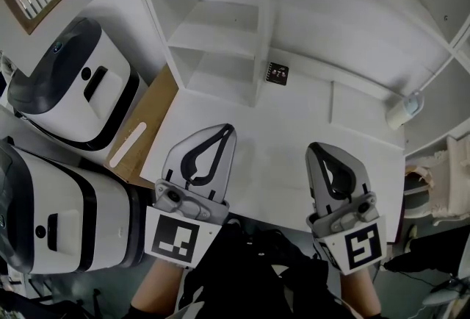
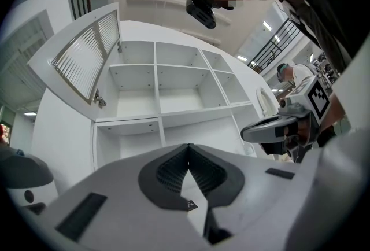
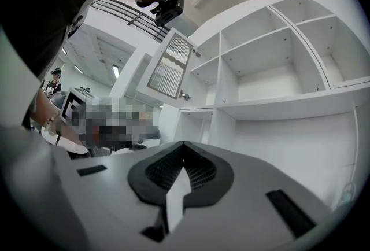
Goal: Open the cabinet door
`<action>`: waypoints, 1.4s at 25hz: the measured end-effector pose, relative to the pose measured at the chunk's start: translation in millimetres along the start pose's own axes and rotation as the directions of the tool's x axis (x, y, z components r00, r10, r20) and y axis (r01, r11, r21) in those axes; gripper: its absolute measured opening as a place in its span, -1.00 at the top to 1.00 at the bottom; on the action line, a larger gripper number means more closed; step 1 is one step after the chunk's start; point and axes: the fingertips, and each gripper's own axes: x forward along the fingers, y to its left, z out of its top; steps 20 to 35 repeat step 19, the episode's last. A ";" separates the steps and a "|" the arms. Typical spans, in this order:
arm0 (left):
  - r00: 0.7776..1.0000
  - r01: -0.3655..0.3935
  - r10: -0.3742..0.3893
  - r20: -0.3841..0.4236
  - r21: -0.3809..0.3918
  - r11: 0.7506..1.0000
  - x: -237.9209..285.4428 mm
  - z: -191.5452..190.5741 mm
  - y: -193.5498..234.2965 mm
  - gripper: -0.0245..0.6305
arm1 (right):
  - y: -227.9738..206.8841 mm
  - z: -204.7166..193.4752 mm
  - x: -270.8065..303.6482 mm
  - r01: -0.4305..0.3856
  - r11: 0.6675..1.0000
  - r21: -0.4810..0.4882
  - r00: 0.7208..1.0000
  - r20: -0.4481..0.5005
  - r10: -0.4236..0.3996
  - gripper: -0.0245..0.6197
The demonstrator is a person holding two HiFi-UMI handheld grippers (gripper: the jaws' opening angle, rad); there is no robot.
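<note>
- cabinet door [image 2: 87, 59]: ribbed glass in a light frame, already swung open, standing out at the far left of the white cabinet [image 2: 157, 79], hinged by the upper-left compartment
- cabinet compartments behind it are open-fronted and white inside
- left hand-held gripper [image 1: 226, 130]: jaws closed together, tips touching, nothing between them; held near, in front of the cabinet's lower left part, apart from the door
- right hand-held gripper [image 1: 320, 150]: jaws also pressed together and empty; level with the left one, to its right, well apart from the door
- the two grippers sit side by side, not touching each other
- small black tag [image 1: 277, 73] on the cabinet front, between and beyond the grippers
- two white-and-black machines [image 1: 73, 82] stand left of the cabinet, one nearer than the other
</note>
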 end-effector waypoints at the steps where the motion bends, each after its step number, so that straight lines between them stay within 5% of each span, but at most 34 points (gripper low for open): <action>1: 1.000 -0.003 0.003 0.002 0.003 1.000 -0.6 0.3 0.4 0.94 | 0.3 -0.4 0.5 -0.002 1.000 0.002 1.000 0.001 0.002 0.92; 35: 1.000 -0.008 0.008 -0.006 0.045 0.999 2.7 -1.5 -0.6 0.94 | 11.5 -5.4 13.4 -0.055 0.998 0.016 0.998 -0.013 0.055 0.92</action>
